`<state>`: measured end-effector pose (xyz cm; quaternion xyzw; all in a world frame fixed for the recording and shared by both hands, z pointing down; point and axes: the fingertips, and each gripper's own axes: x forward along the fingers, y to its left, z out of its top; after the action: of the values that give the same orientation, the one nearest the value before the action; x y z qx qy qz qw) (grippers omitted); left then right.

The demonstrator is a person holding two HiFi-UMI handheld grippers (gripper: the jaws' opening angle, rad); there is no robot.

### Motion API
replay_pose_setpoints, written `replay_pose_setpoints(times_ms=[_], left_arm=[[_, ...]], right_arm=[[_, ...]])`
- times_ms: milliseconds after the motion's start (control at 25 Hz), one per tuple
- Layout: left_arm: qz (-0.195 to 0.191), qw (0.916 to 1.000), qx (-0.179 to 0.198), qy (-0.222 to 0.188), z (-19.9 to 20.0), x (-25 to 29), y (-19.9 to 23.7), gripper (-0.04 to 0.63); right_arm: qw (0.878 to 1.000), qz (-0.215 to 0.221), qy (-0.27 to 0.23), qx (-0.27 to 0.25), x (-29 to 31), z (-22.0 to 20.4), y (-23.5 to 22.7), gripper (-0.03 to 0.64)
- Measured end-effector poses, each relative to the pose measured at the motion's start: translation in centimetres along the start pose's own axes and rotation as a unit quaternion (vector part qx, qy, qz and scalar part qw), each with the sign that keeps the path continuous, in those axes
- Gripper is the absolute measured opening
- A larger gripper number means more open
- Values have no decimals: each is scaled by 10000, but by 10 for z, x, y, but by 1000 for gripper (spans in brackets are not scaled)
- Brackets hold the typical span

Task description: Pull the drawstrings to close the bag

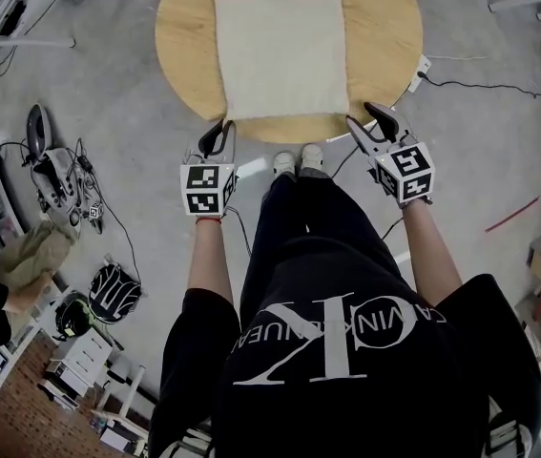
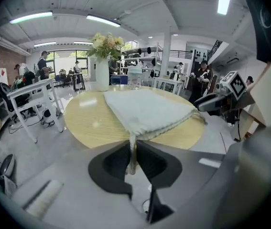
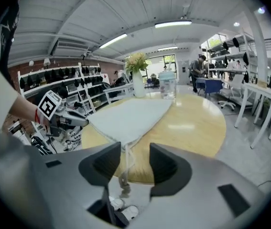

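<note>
A white cloth bag (image 1: 281,51) (image 2: 145,111) (image 3: 130,113) lies flat on the round wooden table (image 1: 384,27). Its mouth edge faces me. My left gripper (image 1: 220,134) (image 2: 133,148) is at the bag's near-left corner. Its jaws stand nearly together, pinching the left drawstring (image 2: 132,162), which runs up to the bag's corner. My right gripper (image 1: 370,120) (image 3: 135,156) is at the near-right corner and stands open. The right drawstring (image 3: 127,162) hangs loose between the jaws, close to the left jaw, with its knotted end dangling below the table edge.
A white vase of flowers (image 2: 102,70) (image 3: 137,80) and a clear jar (image 2: 134,78) (image 3: 167,85) stand at the table's far side. My shoes (image 1: 299,160) are under the near edge. Cables and gear (image 1: 55,179) lie on the floor to the left. White desks and people stand beyond.
</note>
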<state>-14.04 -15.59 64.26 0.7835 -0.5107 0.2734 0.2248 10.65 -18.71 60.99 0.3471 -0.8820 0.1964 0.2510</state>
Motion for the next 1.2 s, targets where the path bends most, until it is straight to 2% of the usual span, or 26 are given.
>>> replay_pose_setpoints(times_ms=[120,240,360,480,560,600,760,1000,1200], left_arm=[[13,10000,74,62,1,0,-1,52],[3,10000,41,73,3,1,-2,54],[-7,10000,-65,31,2,0,-1,52],[3,9999,-103,22,2,1,-1,52],[10,9999,-145,2,2,0,0,52],[18,9999,-170,-2,3,0,0,51],[55,9996,-186,216,2,0,5,25],[337,9971,603,313,16,-2,10,18],[514,9965,653,-35,46,-7,21,18]], right_arm=[[9996,80,176,-205,4,-1,2,193],[9958,315,546,-664,12,-8,13,190],[9911,241,819,-1021,17,-16,17,141],[9925,98,826,-891,18,-17,14,125],[9937,9,822,-756,18,-15,9,63],[9933,17,861,-774,18,-15,8,57],[9857,103,1145,-1228,16,-14,9,24],[9812,-406,994,-1606,8,9,-3,21],[9796,-760,661,-1740,3,41,-11,21]])
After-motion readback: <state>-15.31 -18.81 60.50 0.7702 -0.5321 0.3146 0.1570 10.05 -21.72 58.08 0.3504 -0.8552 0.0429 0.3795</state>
